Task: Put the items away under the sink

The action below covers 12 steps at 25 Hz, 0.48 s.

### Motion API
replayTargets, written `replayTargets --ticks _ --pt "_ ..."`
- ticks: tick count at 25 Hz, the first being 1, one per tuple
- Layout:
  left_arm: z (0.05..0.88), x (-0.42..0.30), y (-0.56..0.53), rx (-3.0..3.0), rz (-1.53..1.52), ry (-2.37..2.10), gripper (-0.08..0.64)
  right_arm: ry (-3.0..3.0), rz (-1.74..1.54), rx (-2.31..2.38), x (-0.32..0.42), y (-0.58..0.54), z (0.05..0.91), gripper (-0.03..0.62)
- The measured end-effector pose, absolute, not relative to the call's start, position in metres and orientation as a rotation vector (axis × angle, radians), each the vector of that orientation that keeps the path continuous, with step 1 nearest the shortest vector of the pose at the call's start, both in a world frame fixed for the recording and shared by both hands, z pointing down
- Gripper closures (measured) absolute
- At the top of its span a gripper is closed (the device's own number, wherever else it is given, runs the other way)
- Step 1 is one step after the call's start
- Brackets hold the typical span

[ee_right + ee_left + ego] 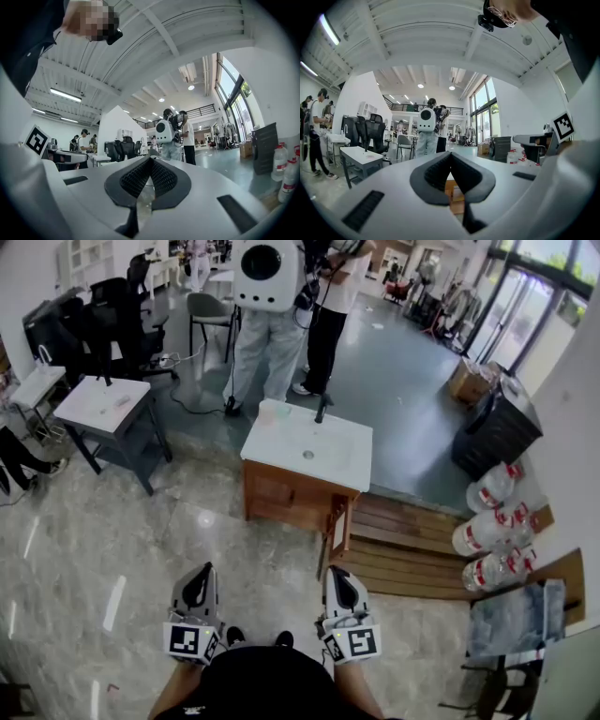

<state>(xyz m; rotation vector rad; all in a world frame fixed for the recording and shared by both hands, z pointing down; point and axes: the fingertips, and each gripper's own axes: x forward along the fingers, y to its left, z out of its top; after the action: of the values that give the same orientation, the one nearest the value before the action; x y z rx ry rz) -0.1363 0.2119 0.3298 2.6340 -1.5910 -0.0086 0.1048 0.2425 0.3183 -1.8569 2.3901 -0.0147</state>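
Note:
The sink unit stands mid-floor ahead of me: a white basin [309, 448] with a black tap [322, 407] on a wooden cabinet [279, 495]. Its right door [338, 527] hangs ajar. A small pale item [270, 414] rests on the basin's far left corner; I cannot tell what it is. My left gripper [200, 572] and right gripper [338, 574] are held low and close to my body, well short of the cabinet. Both are shut and hold nothing. The left gripper [451, 155] shows jaws meeting at the tip, with cabinet wood [453, 191] behind. The right gripper [149, 160] looks the same.
Large water bottles [492, 521] lie on wooden decking [403, 545] at the right. A white side table [101, 404] stands left. Two people [281, 334] stand behind the sink. A black bin [495, 427] sits at the far right, office chairs [112, 315] at the far left.

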Motion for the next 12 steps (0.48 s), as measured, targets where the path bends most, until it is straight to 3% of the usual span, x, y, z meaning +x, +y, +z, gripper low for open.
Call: replayTargets --ticks 12 --pt "0.3316 -0.1387 0.2158 2.633 -0.005 -1.600 0.552 2.374 0.024 -1.850 0.1047 0.2495 0.3128 0.580"
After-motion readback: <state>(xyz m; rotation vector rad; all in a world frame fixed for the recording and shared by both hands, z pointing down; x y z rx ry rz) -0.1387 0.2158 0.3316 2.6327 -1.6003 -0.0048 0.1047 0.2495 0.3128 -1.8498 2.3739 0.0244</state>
